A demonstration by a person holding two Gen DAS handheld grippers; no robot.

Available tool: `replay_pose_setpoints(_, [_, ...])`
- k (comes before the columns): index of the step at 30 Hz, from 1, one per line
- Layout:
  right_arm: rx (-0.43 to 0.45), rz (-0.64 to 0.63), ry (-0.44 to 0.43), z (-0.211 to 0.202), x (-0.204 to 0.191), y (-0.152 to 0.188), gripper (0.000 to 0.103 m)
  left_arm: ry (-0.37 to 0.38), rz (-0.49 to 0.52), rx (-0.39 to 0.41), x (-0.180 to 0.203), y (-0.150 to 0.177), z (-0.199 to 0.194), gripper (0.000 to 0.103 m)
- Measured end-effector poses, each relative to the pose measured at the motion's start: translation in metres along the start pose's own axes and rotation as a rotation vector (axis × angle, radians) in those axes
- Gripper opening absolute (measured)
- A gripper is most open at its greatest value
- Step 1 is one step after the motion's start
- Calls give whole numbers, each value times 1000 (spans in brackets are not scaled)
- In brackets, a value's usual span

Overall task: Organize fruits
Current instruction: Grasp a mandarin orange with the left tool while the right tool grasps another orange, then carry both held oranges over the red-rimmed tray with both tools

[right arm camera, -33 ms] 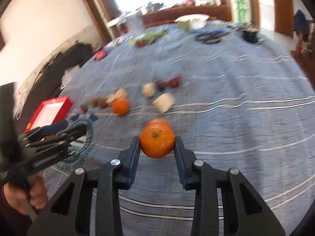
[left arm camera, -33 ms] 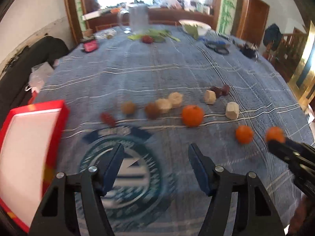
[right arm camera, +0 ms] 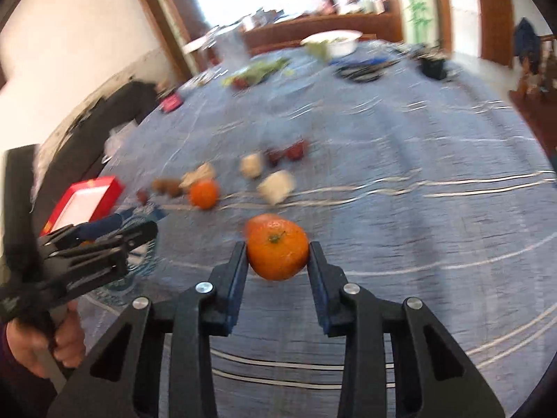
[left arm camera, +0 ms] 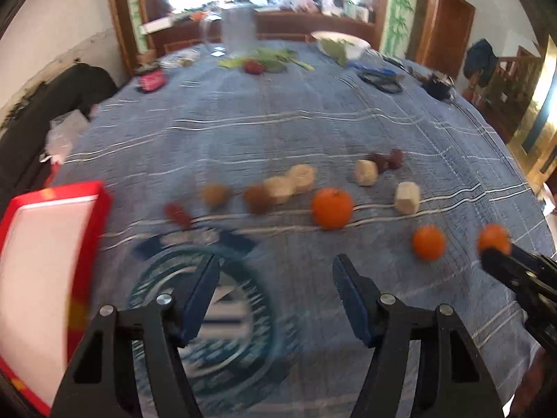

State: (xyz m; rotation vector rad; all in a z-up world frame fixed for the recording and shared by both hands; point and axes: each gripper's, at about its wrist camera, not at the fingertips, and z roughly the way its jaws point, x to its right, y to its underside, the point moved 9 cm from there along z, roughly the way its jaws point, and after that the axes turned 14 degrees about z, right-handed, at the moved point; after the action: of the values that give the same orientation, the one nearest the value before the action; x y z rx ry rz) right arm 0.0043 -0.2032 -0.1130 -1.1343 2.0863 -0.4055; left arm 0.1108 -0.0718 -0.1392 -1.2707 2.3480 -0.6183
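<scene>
Orange fruit is the item in hand: the right hand-held gripper [right arm camera: 277, 254] has a tangerine [right arm camera: 277, 253] between its blue pads, both pads against the skin, stem side facing the camera, and its jaws are closing on it. The fruit sits clear above the desk [right arm camera: 417, 209], which is covered with a blue striped cloth. A second tangerine [left arm camera: 429, 242] lies on the cloth just beyond the held one, partly hidden by it in the right wrist view. A third tangerine [left arm camera: 331, 208] lies further to the left, near a loose row of pale peeled pieces [left arm camera: 278, 190] and brown fruits [left arm camera: 216, 194], with small dark red fruits [left arm camera: 395, 158] behind them. The left hand-held gripper [left arm camera: 275, 287] hangs over a round printed emblem [left arm camera: 209, 313] on the cloth; its jaws are closing, about half apart, with nothing between them. A red-rimmed tray [left arm camera: 45, 244] with a white inside stands at the left edge of the desk, beside that gripper. A hand [right arm camera: 38, 345] grips the left tool's handle. Both views are blurred. At the far end of the desk stand a clear jug [left arm camera: 238, 29], a white bowl [left arm camera: 343, 43] and some green leaves [left arm camera: 275, 57].
</scene>
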Motion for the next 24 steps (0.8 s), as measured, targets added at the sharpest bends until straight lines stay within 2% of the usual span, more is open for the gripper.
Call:
replay_pose_setpoints(5, [51, 47, 31, -14, 36, -14, 36, 18, 1, -43, 18, -19, 26, 64])
replay_pose_setpoints(6, [54, 54, 30, -16, 40, -15, 36, 21, -1, -53, 19, -20, 29, 57])
replay_pose_setpoints(9, [68, 51, 39, -18, 47, -16, 36, 38, 7, -69, 25, -26, 38, 51])
replay_pose_setpoints(10, [67, 51, 37, -18, 48, -16, 36, 40, 12, -73, 28, -27, 41, 45])
replay_pose_setpoints(12, [58, 57, 26, -15, 47, -15, 36, 39, 28, -65, 31, -29, 41, 40])
replay_pose_setpoints(14, [52, 51, 24, -14, 48, -13, 36, 53, 29, -54, 32, -32, 41, 32])
replay_pose_setpoints(20, [25, 26, 4, -7, 32, -5, 36, 95, 13, -33, 26, -33, 37, 31])
replay_pose_setpoints(24, [7, -6, -22, -6, 11, 0, 36, 92, -1, 2, 14, -25, 9, 30])
